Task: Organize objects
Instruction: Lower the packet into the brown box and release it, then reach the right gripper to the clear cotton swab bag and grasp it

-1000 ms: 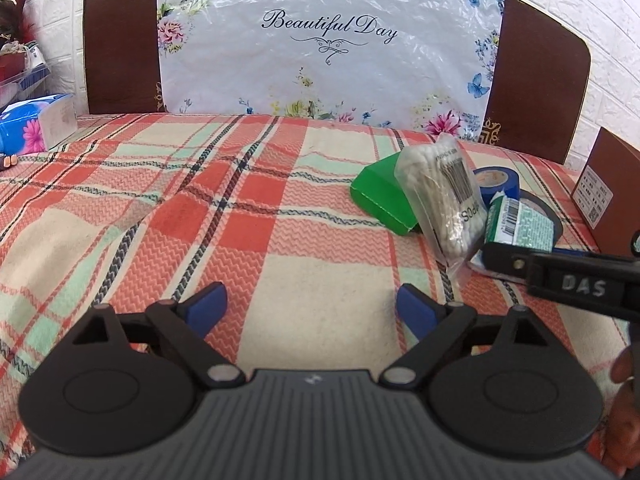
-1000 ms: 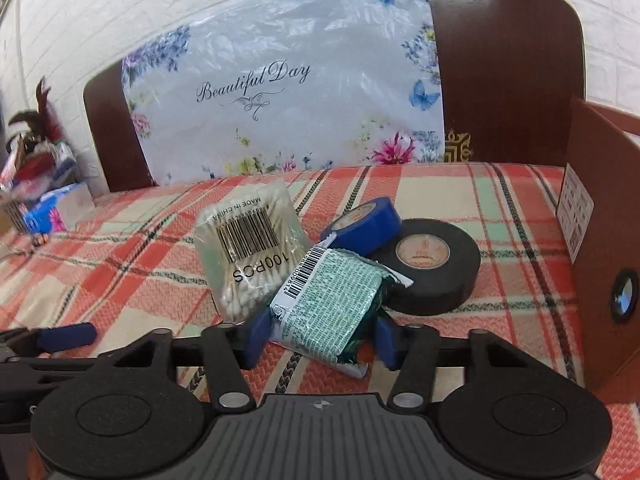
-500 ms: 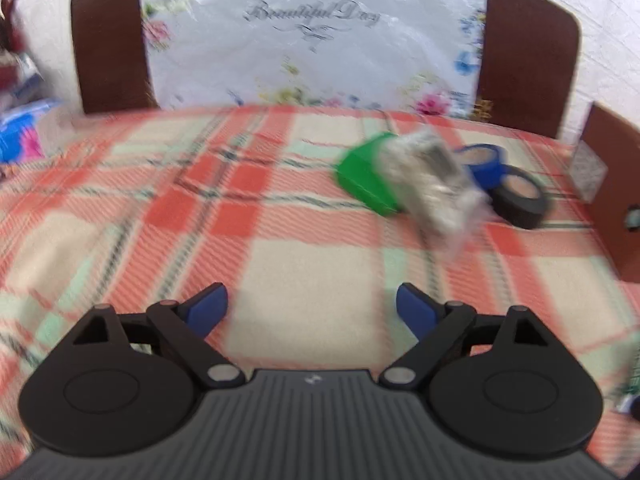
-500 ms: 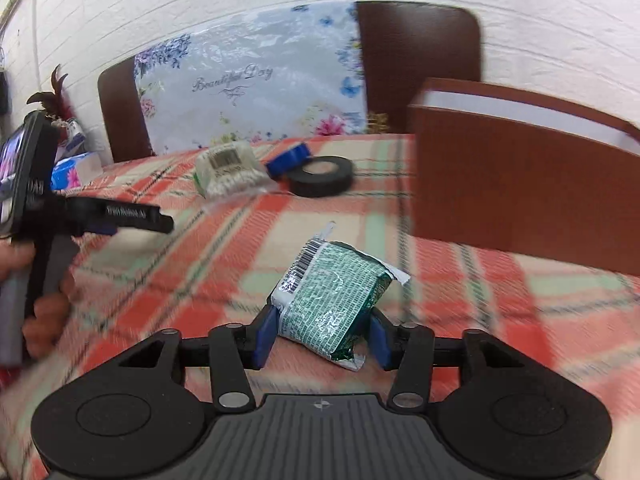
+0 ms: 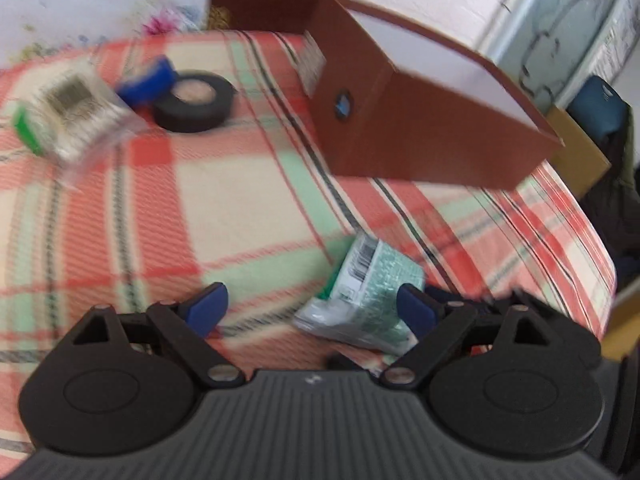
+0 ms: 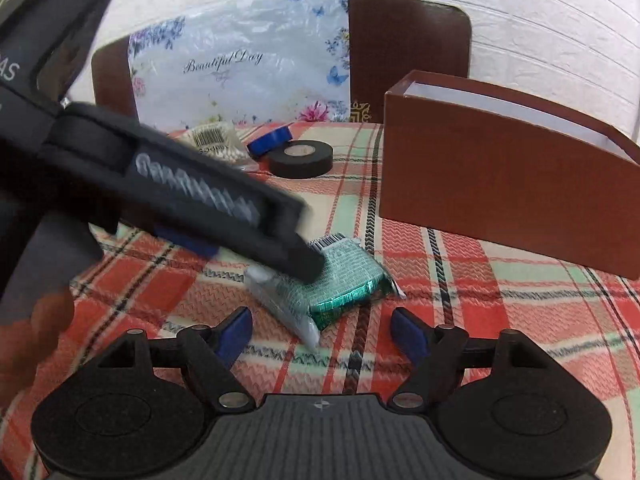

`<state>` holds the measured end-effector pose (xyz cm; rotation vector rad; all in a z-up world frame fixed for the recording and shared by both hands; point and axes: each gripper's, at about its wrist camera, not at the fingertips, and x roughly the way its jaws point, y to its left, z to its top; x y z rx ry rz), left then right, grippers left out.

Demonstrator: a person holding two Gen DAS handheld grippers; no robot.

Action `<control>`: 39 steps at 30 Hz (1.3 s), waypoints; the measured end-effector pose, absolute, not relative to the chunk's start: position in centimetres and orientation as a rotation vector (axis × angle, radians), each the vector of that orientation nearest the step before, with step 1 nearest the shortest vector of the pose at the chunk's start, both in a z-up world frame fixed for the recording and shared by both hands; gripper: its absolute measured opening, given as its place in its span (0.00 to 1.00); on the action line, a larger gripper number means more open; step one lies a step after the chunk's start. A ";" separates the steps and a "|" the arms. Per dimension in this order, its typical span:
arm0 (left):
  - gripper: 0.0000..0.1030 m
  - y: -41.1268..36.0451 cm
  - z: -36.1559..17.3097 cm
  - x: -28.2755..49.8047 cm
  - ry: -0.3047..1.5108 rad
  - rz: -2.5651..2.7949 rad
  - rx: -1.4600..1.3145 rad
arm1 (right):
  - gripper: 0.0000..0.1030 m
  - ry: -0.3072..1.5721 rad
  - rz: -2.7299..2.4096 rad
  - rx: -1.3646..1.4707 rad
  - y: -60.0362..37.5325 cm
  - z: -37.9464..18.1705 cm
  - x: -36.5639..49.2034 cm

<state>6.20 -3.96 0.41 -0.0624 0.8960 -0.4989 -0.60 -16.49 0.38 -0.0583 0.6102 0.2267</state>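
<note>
Plaid cloth in red, cream and mint covered the surface, backed by a brown headboard and a white brick wall. Toward the far edge, by the flowered plastic sheet, lay a black tape roll, with a blue tape roll leaning against it and a clear bag of cotton swabs just beside them; a green object showed behind that bag in the left wrist view. An open brown box with a white inside stood toward the right edge.

Near the front edge the green foil packet rested flat on the cloth, close to the box but apart from it. The right gripper sat just behind it with its blue pads spread and touching nothing; its jaws had just been opening, and the packet lay ahead of them rather than between them. The left gripper reached in from the left, spread wide, the packet lying inside its opening near the right-hand pad. Motion blur kept me from telling whether that pad touched the wrapper; it was not pinching it. Fingers of the person's left hand showed at that gripper's handle.
</note>
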 end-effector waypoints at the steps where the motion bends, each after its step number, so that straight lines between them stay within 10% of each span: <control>1: 0.86 -4.6 0.4 6.0 0.885 -0.498 -0.022 | 0.51 0.605 0.230 -0.063 -16.4 0.4 -0.3; 3: 0.61 -5.5 0.5 5.9 0.883 -0.519 0.019 | 0.34 0.590 0.241 -0.061 -16.3 0.6 -0.1; 5: 0.56 -6.1 1.4 6.2 0.887 -0.513 0.031 | 0.34 0.549 0.225 -0.073 -16.3 1.1 -0.4; 22: 0.60 -16.7 10.3 13.2 0.632 -0.605 0.122 | 0.39 0.260 -0.043 -0.040 -25.2 7.4 7.4; 26: 0.76 -20.8 9.7 15.8 0.627 -0.565 0.190 | 0.67 0.330 -0.199 -0.063 -28.2 6.6 11.2; 39: 0.82 -16.5 10.0 10.8 0.563 -0.553 0.142 | 0.71 0.193 -0.217 0.020 -27.1 5.6 4.1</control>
